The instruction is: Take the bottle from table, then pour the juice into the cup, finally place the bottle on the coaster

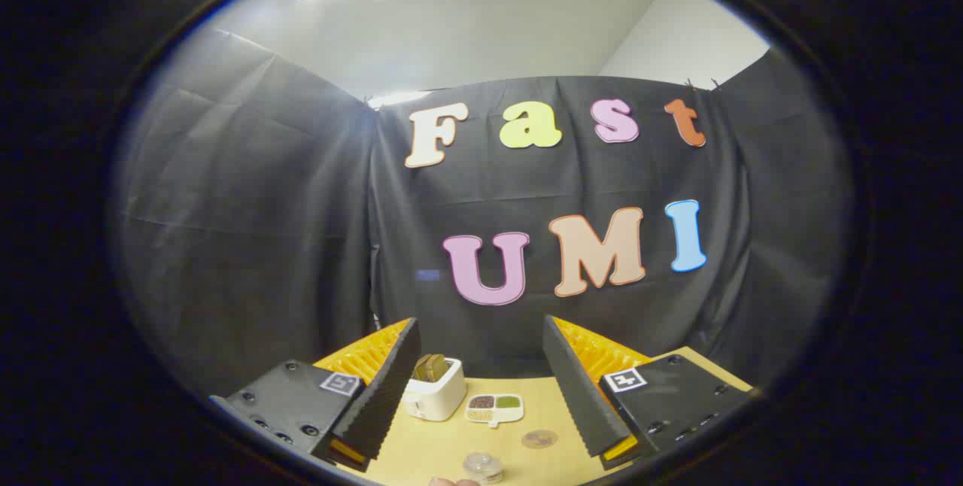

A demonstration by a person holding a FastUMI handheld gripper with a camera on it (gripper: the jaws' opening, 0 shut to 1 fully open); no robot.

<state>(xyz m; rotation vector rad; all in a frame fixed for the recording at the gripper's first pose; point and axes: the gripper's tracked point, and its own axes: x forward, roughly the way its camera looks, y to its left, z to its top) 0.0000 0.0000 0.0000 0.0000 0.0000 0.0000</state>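
Fingers [560,377] of the gripper [481,388] stand wide apart, gripping nothing, above a wooden table [444,444]. Between them, low and close, sits a clear cup [482,466], with a round coaster [539,438] just to its right. Beyond lie a divided dish [494,408] and a white toaster [435,390] near the left finger. I cannot make out the bottle.
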